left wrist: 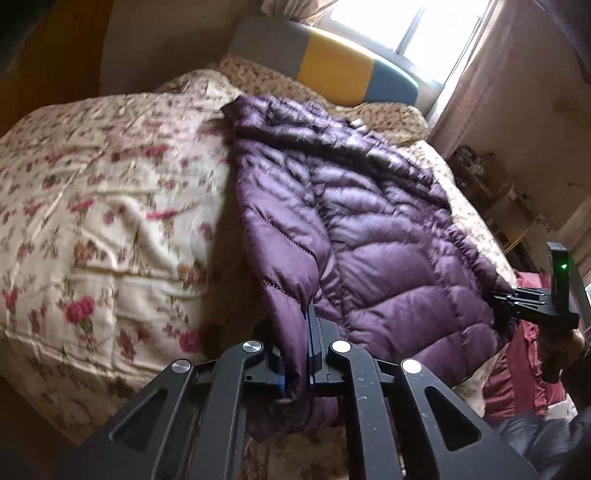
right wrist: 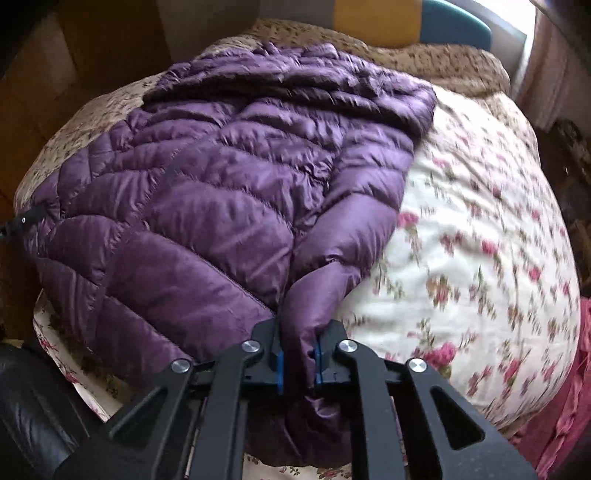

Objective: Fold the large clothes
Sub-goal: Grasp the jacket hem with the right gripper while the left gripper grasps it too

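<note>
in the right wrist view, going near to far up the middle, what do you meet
right gripper, shut on the hem of the purple quilted puffer jacket → the jacket's body stretching away → brown floral bedding at the head of the bed → yellow panel of the padded headboard

Jacket (left wrist: 369, 221): lies spread on the quilt (left wrist: 110, 184), atop the bed — near edge hangs over the bed's front side.
Left gripper (left wrist: 295, 354): at the jacket's near-left corner, fabric pinched between its fingers.
Right gripper (right wrist: 297, 350): at the jacket's near-right corner, fabric pinched likewise — seen at far right in the left wrist view (left wrist: 517, 299).
Quilt: extends to either side of the jacket.
Headboard (left wrist: 332, 62): behind the jacket, at the bed's far end.
Window (left wrist: 406, 26): behind the headboard.
</note>
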The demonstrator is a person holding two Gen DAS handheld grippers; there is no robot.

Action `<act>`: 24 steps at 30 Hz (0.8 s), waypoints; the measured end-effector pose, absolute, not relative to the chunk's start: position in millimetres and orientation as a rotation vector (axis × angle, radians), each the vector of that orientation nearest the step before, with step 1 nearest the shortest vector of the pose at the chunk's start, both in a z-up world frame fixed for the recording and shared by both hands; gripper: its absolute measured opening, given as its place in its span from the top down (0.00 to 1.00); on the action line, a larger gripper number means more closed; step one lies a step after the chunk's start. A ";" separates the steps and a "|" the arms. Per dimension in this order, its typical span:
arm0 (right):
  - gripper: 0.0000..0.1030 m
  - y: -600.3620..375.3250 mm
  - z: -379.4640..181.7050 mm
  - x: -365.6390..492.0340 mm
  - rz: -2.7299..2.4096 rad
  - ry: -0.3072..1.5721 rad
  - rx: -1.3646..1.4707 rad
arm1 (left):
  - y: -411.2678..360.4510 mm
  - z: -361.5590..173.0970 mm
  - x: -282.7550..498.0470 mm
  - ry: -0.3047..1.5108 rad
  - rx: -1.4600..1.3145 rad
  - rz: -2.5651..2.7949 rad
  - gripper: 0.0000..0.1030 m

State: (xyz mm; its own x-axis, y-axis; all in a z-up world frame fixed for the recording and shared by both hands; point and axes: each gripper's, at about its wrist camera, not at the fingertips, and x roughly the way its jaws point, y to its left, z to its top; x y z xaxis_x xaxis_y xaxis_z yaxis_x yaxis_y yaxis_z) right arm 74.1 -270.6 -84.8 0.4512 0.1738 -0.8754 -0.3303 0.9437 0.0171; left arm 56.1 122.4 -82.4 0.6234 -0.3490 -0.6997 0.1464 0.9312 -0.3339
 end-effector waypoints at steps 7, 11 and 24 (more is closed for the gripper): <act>0.92 -266.4 -41.9 94.7 0.319 0.938 -0.191 | 121.3 -46.1 81.2 0.771 -0.283 -0.346 0.95; 0.92 -257.9 -24.1 124.7 0.308 0.880 -0.200 | 118.7 -28.3 115.0 0.719 -0.288 -0.358 0.95; 0.92 -255.6 -3.2 281.5 0.226 0.805 -0.135 | 119.5 -13.8 267.8 0.683 -0.286 -0.327 0.96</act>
